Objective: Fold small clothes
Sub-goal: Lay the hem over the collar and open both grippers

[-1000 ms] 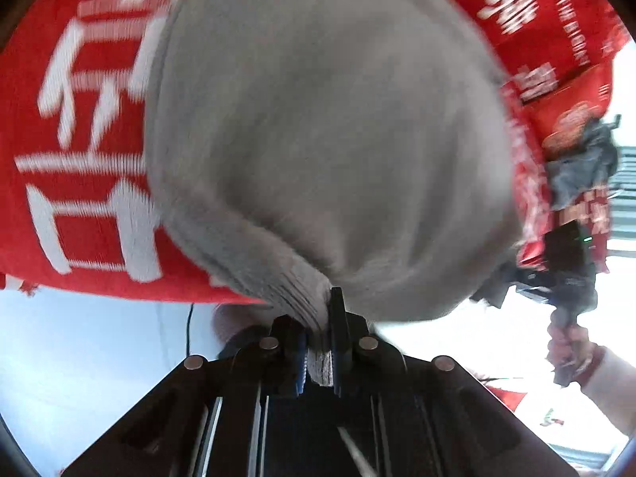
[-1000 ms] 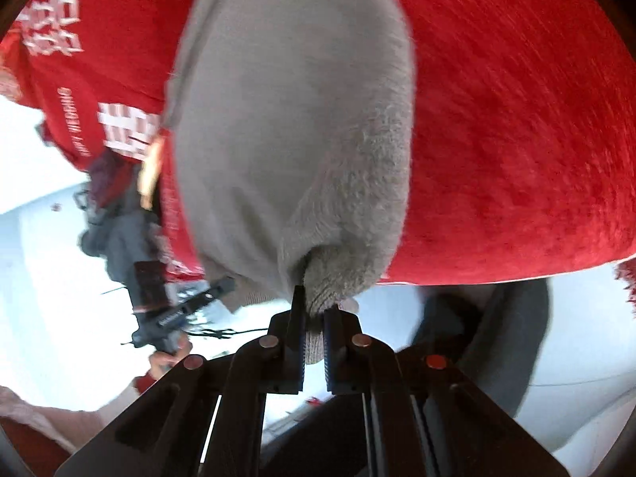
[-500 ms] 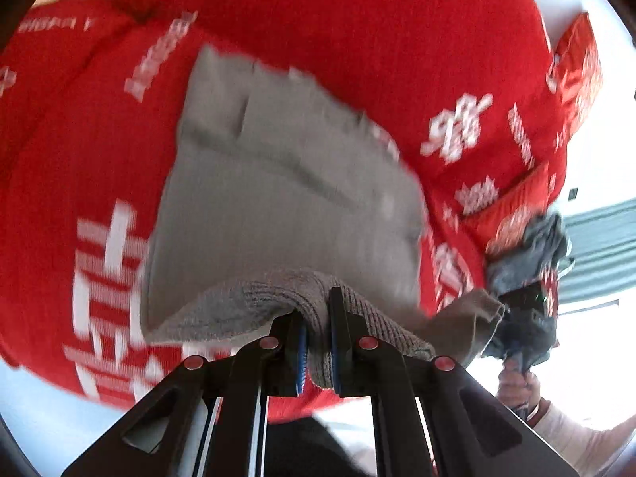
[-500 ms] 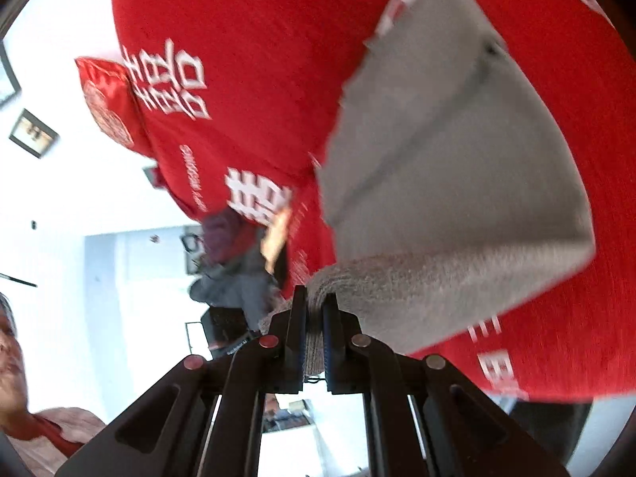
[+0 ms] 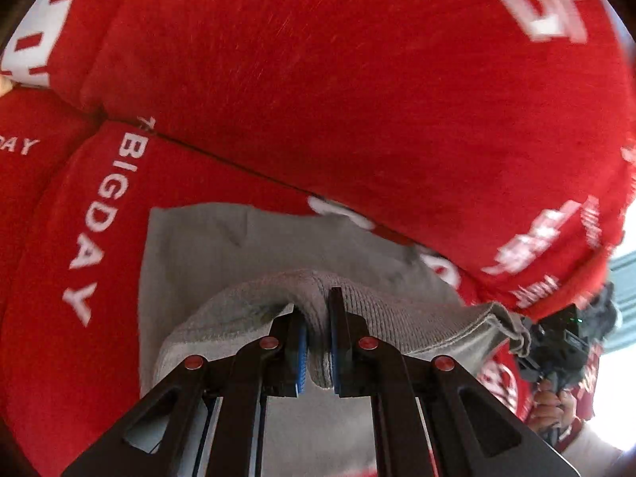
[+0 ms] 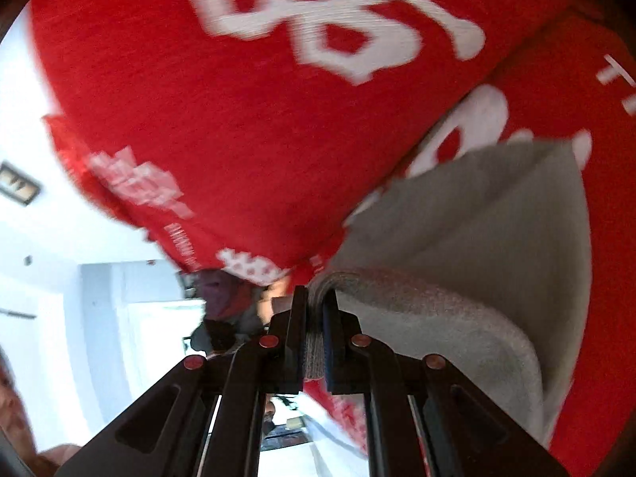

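Each fisheye camera sat just behind its own gripper and looked forward along the two black fingers, which filled the bottom of each view. The left wrist view tilted steeply down, very close over a grey knitted garment [image 5: 278, 246] lying on red bedding [image 5: 357, 79] printed with white lettering. The right wrist view faced more level (a white wall [image 6: 59, 238] showed at its left). Both views shared the garment and bedding; the left also caught the right gripper [image 5: 556, 342] at its far right.
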`<state>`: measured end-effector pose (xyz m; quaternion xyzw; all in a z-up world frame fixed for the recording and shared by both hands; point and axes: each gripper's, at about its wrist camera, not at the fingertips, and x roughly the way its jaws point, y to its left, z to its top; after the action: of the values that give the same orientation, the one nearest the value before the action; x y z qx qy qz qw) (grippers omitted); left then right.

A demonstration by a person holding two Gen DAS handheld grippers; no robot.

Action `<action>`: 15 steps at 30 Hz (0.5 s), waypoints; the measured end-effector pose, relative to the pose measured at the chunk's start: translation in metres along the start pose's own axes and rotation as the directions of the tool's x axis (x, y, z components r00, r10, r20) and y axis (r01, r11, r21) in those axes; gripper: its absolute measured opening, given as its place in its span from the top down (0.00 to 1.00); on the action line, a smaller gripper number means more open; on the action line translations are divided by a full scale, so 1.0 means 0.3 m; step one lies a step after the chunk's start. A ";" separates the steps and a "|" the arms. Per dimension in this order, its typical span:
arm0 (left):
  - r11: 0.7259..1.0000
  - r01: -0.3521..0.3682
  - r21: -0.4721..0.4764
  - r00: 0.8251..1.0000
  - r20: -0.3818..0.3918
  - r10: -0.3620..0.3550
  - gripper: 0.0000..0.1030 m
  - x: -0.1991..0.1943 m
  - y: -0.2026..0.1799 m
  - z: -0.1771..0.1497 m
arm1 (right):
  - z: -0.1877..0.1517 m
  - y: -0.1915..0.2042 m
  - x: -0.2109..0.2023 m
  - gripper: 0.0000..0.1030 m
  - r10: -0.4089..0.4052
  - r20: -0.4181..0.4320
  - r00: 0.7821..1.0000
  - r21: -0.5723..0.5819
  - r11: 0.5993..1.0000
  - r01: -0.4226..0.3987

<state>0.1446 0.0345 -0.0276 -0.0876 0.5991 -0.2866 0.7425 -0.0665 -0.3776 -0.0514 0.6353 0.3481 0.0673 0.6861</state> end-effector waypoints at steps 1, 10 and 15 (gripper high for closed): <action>1.000 -0.020 -0.009 1.000 -0.012 0.020 0.91 0.042 0.009 0.009 | 0.030 -0.035 0.022 0.93 -0.025 -0.006 1.000 0.016 1.000 0.025; 0.981 -0.186 -0.059 0.975 -0.137 0.176 0.85 0.216 0.049 0.050 | 0.134 -0.175 0.122 0.89 -0.218 -0.030 0.976 0.051 0.974 0.219; 0.940 -0.341 -0.019 0.940 0.005 0.341 0.10 0.075 -0.011 0.065 | 0.144 -0.057 0.091 0.41 -0.286 0.004 0.958 -0.068 0.956 0.285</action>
<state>0.1645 0.0158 -0.0396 0.0096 0.6048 -0.1480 0.7824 -0.0277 -0.4018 -0.0801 0.5546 0.4356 -0.0190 0.7088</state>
